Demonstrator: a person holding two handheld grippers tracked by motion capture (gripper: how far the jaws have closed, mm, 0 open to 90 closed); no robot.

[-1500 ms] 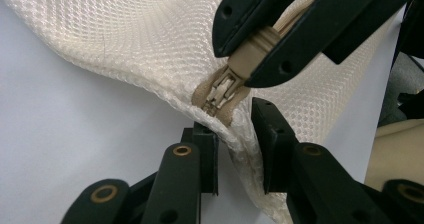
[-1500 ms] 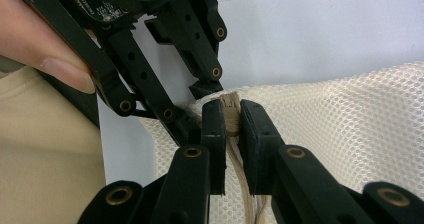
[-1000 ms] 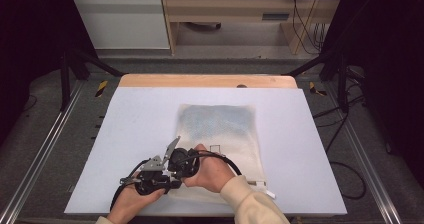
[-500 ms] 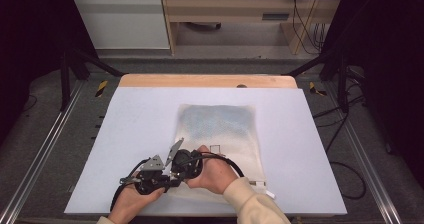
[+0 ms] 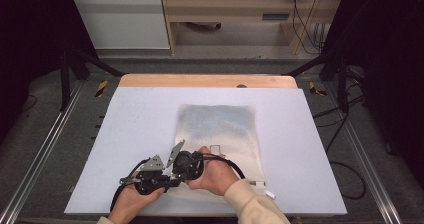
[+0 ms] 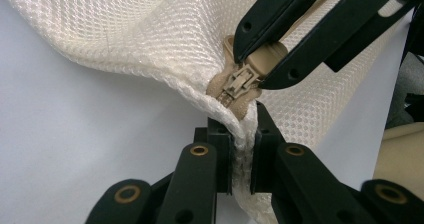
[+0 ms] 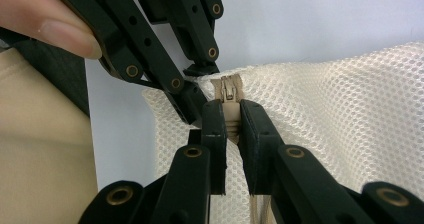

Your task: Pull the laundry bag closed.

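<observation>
A cream mesh bag (image 5: 220,129) lies flat on the white table mat (image 5: 135,119); its near left corner is lifted between both grippers. My left gripper (image 6: 242,136) is shut on the bag's corner edge just below the tan zipper slider (image 6: 239,82). My right gripper (image 7: 231,113) is shut on the zipper's tan pull tab, right behind the slider (image 7: 227,91). In the left gripper view the right gripper (image 6: 267,66) comes in from the upper right. Seen from above, the left gripper (image 5: 167,180) and right gripper (image 5: 179,173) sit close together at the front.
A small white tag (image 5: 264,188) sticks out at the bag's near right corner. The wooden table edge (image 5: 207,80) runs along the far side. Metal rails (image 5: 45,149) flank the table. Bare mat lies to the left and right of the bag.
Both grippers and the held bag corner have shifted slightly to the right. Both grips look the same.
</observation>
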